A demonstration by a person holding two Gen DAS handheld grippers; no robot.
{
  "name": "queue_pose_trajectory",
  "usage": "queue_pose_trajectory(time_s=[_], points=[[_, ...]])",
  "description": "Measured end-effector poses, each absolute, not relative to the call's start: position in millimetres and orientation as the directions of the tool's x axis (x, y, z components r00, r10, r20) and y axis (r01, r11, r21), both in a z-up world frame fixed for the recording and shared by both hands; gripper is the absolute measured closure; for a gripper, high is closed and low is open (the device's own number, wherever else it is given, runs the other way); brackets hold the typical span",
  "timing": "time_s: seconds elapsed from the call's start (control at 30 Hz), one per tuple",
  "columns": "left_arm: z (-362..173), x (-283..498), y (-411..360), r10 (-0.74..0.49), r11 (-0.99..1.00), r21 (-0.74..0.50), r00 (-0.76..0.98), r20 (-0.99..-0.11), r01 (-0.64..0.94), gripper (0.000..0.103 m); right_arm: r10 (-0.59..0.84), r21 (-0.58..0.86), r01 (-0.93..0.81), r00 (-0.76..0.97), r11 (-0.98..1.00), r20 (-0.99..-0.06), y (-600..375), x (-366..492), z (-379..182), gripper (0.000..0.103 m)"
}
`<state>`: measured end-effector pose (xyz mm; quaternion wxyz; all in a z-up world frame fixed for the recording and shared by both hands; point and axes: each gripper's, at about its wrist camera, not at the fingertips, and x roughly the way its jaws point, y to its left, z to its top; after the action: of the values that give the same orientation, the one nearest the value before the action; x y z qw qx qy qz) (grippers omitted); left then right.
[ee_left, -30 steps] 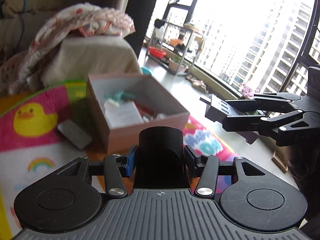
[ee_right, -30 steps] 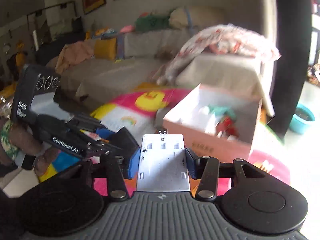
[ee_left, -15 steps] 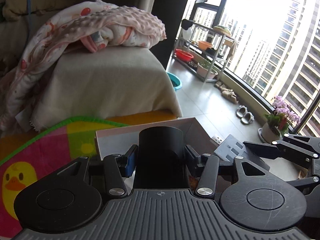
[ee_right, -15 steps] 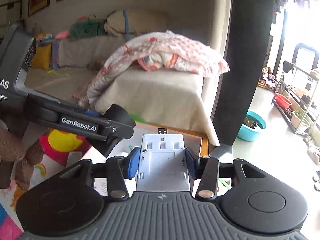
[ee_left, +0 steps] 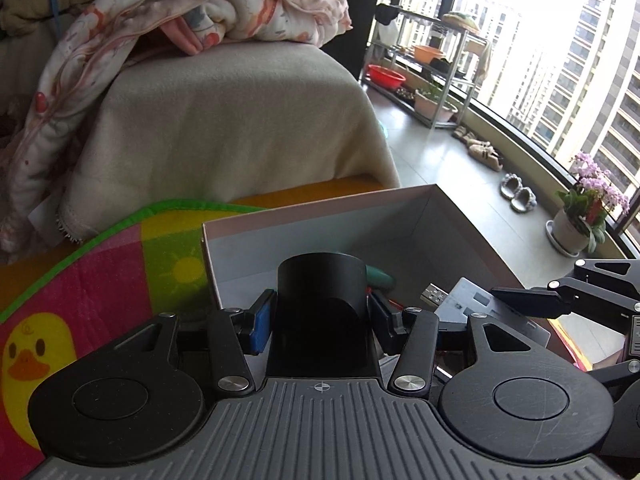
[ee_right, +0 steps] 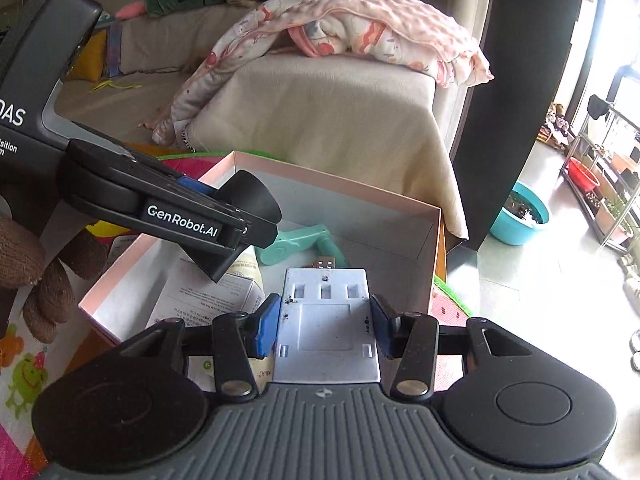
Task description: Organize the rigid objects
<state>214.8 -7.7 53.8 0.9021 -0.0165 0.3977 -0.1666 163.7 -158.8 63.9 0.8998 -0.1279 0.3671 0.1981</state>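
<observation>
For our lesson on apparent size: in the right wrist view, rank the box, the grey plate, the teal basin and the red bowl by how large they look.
1. Box
2. Grey plate, though it sits closest to the camera, which inflates it
3. Teal basin
4. Red bowl, far off, so its true size is unsure

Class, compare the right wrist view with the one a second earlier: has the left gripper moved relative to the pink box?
Yes. The left gripper, holding a black cylinder, was left of the pink box over the mat; now it hangs above the box's interior.

Box (ee_right: pixel 434 236) lies on the mat (ee_left: pixel 100 264), before the sofa (ee_right: pixel 340 120).
</observation>
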Motion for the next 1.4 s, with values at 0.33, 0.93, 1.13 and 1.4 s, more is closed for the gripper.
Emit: queue_pose_trajectory(time_s=[0.33,0.93,1.13,1.4], points=[[77,195,12,-0.372,0.928,-0.234,0.677,-0.635,0.291,0.05,0.285,-0.047,-0.45,0.64,0.892,-0.713,-162,152,66,0.047],[32,134,106,-0.228,0.94,-0.339,0.653,-0.722,-0.047,0.05,0.31,0.053,-0.352,0.733,0.935,-0.606,-242,17,44,0.035],[23,143,98,-0.204,0.943,-0.323,0.619,-0.758,-0.085,0.051,0.294,0.131,-0.275,0.723,0.953,-0.625,-246,13,16,0.035],[23,162,82,-0.167,0.956,-0.281,0.626,-0.762,-0.087,0.05,0.309,0.177,-0.255,0.723,0.951,-0.619,-249,11,4,0.034]])
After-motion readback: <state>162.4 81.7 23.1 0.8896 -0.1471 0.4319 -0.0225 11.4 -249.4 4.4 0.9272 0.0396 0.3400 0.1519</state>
